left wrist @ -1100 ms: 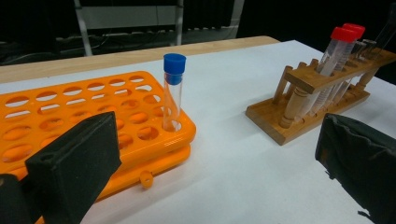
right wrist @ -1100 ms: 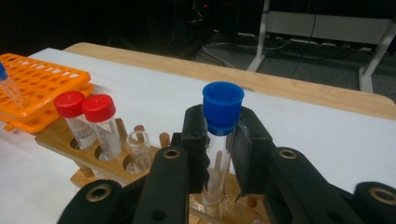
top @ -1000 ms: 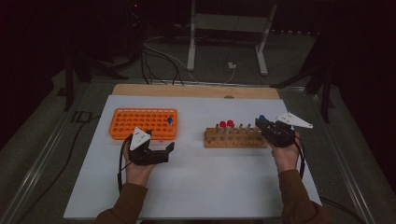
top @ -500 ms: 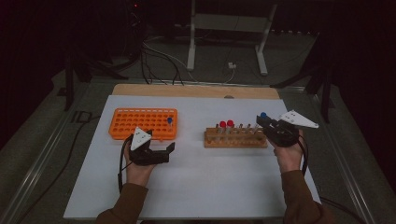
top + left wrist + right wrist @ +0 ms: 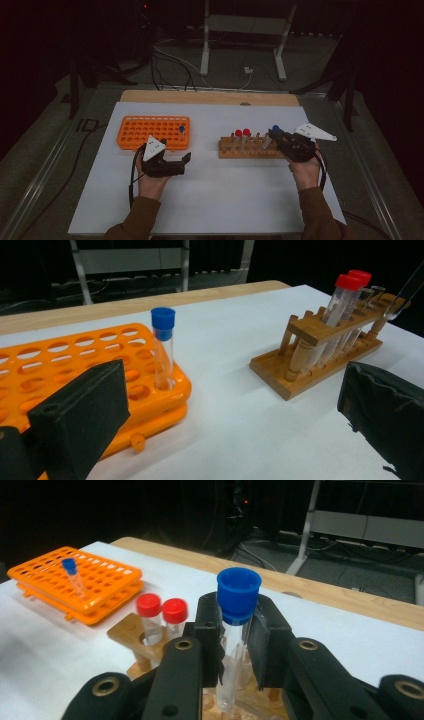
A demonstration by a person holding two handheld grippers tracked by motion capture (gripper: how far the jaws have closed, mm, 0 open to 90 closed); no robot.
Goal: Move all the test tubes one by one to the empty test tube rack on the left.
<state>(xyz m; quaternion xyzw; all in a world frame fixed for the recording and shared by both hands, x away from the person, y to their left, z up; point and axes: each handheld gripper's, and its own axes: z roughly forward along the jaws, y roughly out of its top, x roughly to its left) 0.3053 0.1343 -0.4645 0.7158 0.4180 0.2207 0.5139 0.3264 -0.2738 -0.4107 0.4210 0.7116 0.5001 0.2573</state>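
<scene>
Gripping a blue-capped clear plastic tube above the wooden rack at right-centre, the right claw has barely shifted; left claw rests apart.

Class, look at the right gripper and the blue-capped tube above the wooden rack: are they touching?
Touching. In the right gripper view, the right gripper has its fingers pressed against both sides of the blue-capped tube, just below its cap.
</scene>
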